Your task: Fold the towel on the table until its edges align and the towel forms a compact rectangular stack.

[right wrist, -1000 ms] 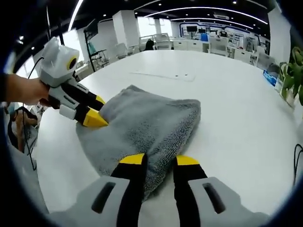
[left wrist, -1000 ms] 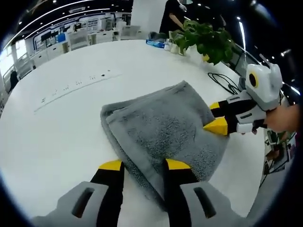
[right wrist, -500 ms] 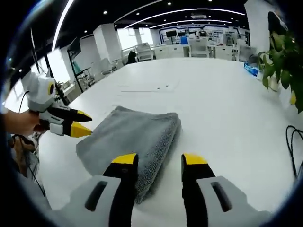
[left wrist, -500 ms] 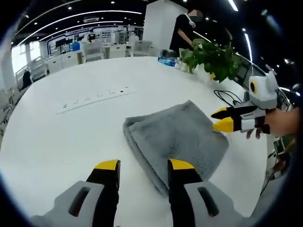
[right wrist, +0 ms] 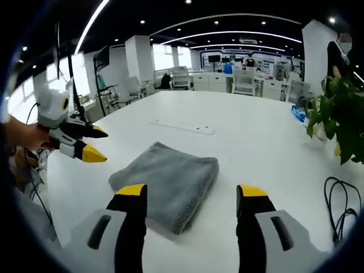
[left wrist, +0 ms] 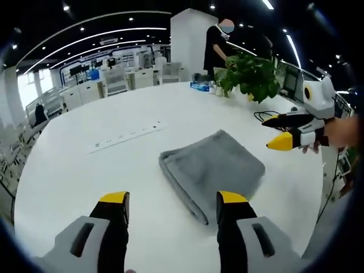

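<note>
A grey towel [left wrist: 213,168] lies folded into a compact rectangle on the white table [left wrist: 85,176], and it appears again as the towel [right wrist: 168,182] in the right gripper view. My left gripper [left wrist: 170,199] is open, held back above the table with nothing between its jaws. My right gripper [right wrist: 193,190] is open too, raised away from the towel's near edge. The right gripper [left wrist: 280,132] enters the left gripper view at the right, held by a hand, clear of the towel. The left gripper [right wrist: 91,143] appears at the left of the right gripper view.
A potted green plant [left wrist: 250,68] and a black cable [left wrist: 270,116] sit at the table's far side; the cable [right wrist: 341,205] also shows beside the plant [right wrist: 341,119]. A flush power strip [left wrist: 125,135] runs across the table. A person [left wrist: 219,40] stands behind it.
Both grippers have let go of the towel, opened wider and drawn back and up. The towel stays folded flat on the table.
</note>
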Action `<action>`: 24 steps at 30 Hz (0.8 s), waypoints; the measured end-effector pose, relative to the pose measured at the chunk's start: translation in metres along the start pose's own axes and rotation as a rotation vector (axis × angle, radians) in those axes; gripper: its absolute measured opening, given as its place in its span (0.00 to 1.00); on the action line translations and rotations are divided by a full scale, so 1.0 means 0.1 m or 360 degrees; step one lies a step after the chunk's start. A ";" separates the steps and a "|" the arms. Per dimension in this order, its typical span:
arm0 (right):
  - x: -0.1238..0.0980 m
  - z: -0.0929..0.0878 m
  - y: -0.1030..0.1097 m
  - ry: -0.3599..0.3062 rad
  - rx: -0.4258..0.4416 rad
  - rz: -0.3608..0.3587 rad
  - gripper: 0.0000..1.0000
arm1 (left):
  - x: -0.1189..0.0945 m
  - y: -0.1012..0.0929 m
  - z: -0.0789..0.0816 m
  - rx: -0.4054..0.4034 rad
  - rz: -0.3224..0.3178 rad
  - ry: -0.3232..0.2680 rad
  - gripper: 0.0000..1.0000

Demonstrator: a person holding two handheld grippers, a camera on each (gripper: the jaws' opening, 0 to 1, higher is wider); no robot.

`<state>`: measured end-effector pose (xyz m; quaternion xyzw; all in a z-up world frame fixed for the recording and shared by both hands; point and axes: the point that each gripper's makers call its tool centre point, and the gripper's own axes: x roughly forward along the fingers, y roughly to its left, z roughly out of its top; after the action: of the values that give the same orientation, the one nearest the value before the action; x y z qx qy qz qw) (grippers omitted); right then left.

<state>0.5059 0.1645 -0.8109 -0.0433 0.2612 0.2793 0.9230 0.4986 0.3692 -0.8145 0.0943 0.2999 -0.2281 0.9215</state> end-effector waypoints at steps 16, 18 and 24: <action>-0.33 -0.03 0.15 0.0000 -0.0101 -0.0033 0.80 | -0.31 -0.21 0.06 0.0216 -0.0081 -0.0025 0.85; -0.39 -0.04 0.19 0.0000 -0.0113 -0.0040 0.80 | -0.36 -0.24 0.06 0.0221 -0.0085 -0.0036 0.87; -0.53 -0.08 0.29 -0.0017 -0.0115 -0.0056 0.87 | -0.45 -0.40 0.02 0.0205 -0.0133 -0.0058 0.94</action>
<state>0.4489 0.1603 -0.7891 -0.0797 0.2454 0.2723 0.9270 0.4484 0.3502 -0.7876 0.1364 0.2716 -0.2869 0.9085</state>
